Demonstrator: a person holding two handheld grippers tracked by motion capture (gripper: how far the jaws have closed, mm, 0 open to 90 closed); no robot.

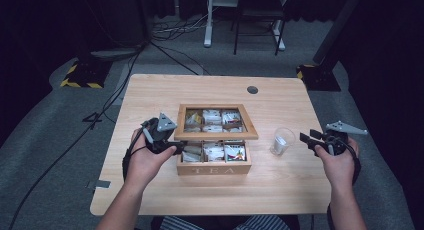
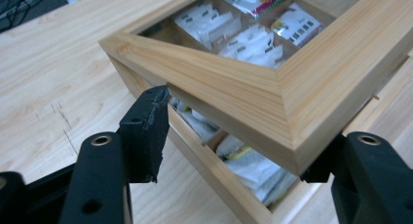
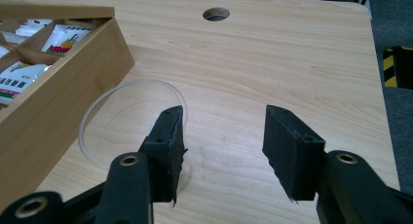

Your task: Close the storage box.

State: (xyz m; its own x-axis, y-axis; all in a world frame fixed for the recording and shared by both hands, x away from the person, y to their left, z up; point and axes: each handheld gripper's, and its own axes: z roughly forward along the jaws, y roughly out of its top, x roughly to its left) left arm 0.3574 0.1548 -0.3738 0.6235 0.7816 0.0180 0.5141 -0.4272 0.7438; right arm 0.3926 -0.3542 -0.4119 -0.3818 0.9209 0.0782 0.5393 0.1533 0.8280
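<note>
Two claws are at work over a wooden table [image 1: 150, 95]. The left claw [image 1: 172, 149] is at the left front corner of the tea box [image 1: 214, 166], right by the lifted lid [image 1: 216, 135]. In the left claw view, that corner of the lid sits between the two black jaws, but one pad ends just short of the wood, so I judge the claw is open around the lid and not squeezing it. The lid is part way up, and you can see tea bags [image 1: 214, 151] in their little spaces under it. The right claw [image 1: 309, 140] waits open and holds nothing, beside a clear cup [image 1: 281, 141] that stands on the table right of the box. To do this step well, I think the left claw should get a firm hold on the lid edge, then swing it up and back slowly, so the box does not slide or bump the cup.
</note>
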